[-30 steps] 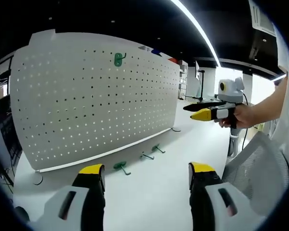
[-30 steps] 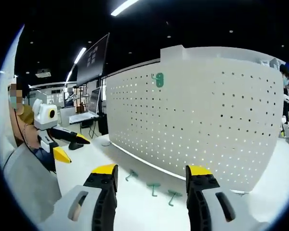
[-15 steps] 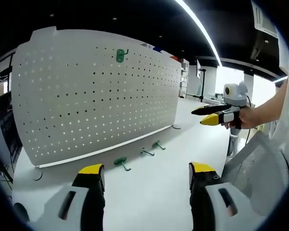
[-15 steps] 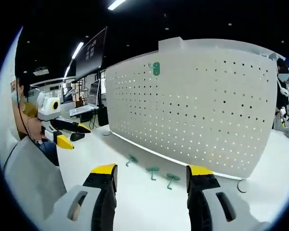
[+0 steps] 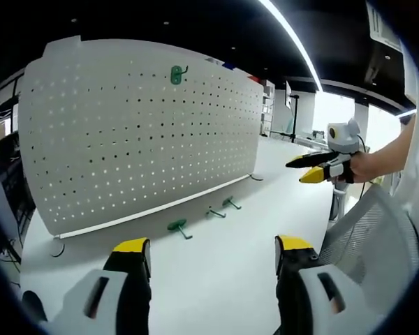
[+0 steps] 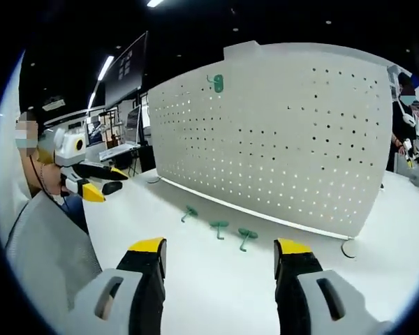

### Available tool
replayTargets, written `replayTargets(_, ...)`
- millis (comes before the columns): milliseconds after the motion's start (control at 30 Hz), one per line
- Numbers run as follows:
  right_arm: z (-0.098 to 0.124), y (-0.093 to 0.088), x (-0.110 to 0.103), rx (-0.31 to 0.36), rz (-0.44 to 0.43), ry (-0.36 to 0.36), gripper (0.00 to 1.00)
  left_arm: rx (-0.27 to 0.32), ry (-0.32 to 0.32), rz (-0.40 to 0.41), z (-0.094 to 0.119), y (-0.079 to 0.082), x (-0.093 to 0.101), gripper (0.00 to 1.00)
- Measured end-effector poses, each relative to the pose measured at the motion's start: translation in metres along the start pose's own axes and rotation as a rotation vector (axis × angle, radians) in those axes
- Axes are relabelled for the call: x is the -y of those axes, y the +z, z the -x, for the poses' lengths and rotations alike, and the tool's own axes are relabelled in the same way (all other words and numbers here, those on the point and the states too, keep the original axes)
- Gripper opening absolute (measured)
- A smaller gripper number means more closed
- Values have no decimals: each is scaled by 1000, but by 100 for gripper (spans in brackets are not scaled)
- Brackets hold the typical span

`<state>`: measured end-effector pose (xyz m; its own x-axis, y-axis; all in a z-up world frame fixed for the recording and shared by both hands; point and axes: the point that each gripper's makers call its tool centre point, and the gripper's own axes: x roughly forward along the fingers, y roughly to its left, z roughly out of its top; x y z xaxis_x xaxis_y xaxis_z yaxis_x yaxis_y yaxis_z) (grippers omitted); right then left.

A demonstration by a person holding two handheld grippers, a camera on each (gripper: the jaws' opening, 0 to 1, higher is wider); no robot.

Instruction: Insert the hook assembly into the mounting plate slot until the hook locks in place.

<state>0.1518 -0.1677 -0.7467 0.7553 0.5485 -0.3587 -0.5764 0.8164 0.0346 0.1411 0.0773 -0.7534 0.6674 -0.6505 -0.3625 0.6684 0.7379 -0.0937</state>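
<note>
White perforated pegboard (image 5: 140, 132) stands upright on a white table (image 5: 223, 265). One green hook (image 5: 176, 74) is mounted near the pegboard's top edge. Three more green hooks lie loose on the table along the board's foot: first (image 5: 178, 227), second (image 5: 214, 212), third (image 5: 230, 203); four counted in all. The left gripper (image 5: 213, 252) has its jaws spread wide, holding nothing. The right gripper (image 6: 219, 252) has its jaws likewise wide apart and empty, hovering short of the loose hooks.
</note>
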Motion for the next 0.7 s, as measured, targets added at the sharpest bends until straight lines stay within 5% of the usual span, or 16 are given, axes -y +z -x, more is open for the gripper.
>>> replayTargets(700,14,-20,-7,-58,-26,-10,67,-41,3,27,7,-11,-9,79)
